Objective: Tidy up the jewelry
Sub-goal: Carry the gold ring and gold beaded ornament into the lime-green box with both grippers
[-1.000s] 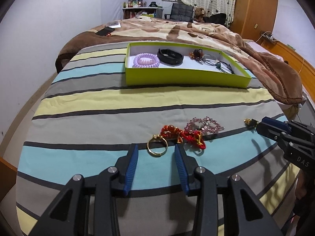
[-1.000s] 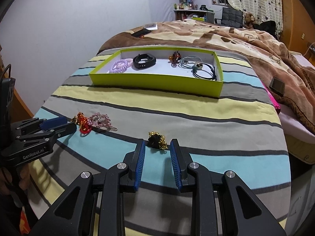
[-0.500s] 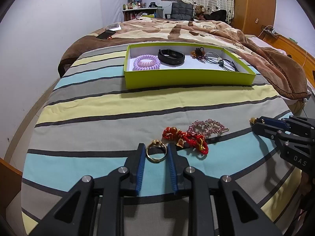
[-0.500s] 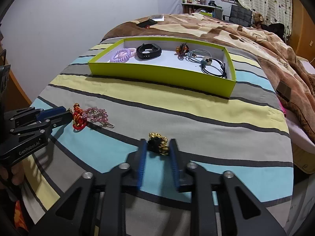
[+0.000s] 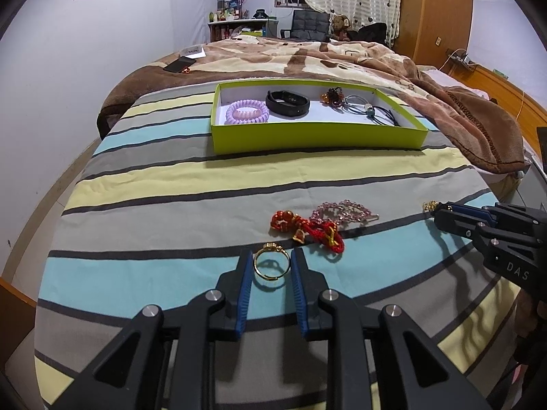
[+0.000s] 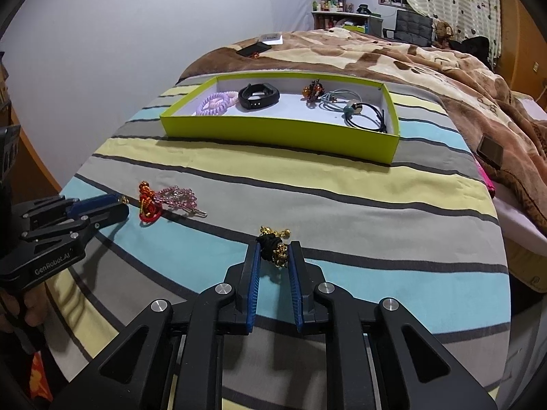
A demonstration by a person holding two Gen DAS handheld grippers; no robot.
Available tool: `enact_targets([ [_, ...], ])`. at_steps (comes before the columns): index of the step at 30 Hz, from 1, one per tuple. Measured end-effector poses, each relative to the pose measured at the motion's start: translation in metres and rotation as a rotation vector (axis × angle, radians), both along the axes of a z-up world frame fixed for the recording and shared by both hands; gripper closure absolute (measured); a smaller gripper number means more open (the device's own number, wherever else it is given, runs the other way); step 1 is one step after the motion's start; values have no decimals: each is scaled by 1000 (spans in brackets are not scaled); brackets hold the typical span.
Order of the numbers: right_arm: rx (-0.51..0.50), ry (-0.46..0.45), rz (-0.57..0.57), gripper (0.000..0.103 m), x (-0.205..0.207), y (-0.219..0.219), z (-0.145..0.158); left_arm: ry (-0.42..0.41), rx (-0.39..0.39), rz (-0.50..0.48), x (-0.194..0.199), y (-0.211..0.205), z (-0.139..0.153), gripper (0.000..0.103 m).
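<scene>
— What sat in the green box (image 5: pixel 318 140) when you looked?

— From left to right I saw a lilac spiral hair tie (image 5: pixel 248 112), a black wristband (image 5: pixel 288 103), a dark beaded clip (image 5: pixel 332 96), and a tangle of grey and black cords (image 5: pixel 371 111) at the right end. It lay on the striped bedspread (image 5: pixel 171 212), well ahead of both tools.

— And the loose pieces?

— My left gripper (image 5: pixel 271 268) was narrowed onto the gold ring (image 5: pixel 271 264), its blue pads touching each side. Just beyond it lay the red knotted cord (image 5: pixel 307 230), touching the pink beaded hairpin (image 5: pixel 343 212). My right gripper (image 6: pixel 275 254) had closed in around the black-and-gold trinket (image 6: pixel 274 244), which sat between the pads against the left one; I could not tell whether it was truly gripped.

— Anything in the way?

— Only those two pieces stood between the ring and the box. Past them the bedspread ran bare up to the box's near wall. A brown blanket (image 5: pixel 461 119) crowded the right side, and the bed edge dropped away on the left, near the wall
</scene>
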State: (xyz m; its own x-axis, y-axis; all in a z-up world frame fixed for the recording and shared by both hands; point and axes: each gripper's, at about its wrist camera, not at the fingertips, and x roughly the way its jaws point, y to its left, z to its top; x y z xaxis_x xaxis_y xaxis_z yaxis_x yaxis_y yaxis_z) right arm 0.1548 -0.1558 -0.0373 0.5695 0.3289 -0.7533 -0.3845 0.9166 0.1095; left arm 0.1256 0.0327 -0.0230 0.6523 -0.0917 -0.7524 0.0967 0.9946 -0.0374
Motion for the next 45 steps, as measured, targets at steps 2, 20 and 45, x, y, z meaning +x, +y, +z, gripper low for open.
enact_targets([
  [2, 17, -9, -6, 86, -4, -2, 3, -14, -8, 4, -3, 0, 3, 80],
  [20, 92, -114, -59, 86, -8, -16, 43, -161, -33, -23, -2, -10, 49, 79],
  [45, 105, -158, -63, 86, 65, -15, 68, -257, -37, -85, 80, -17, 86, 79],
])
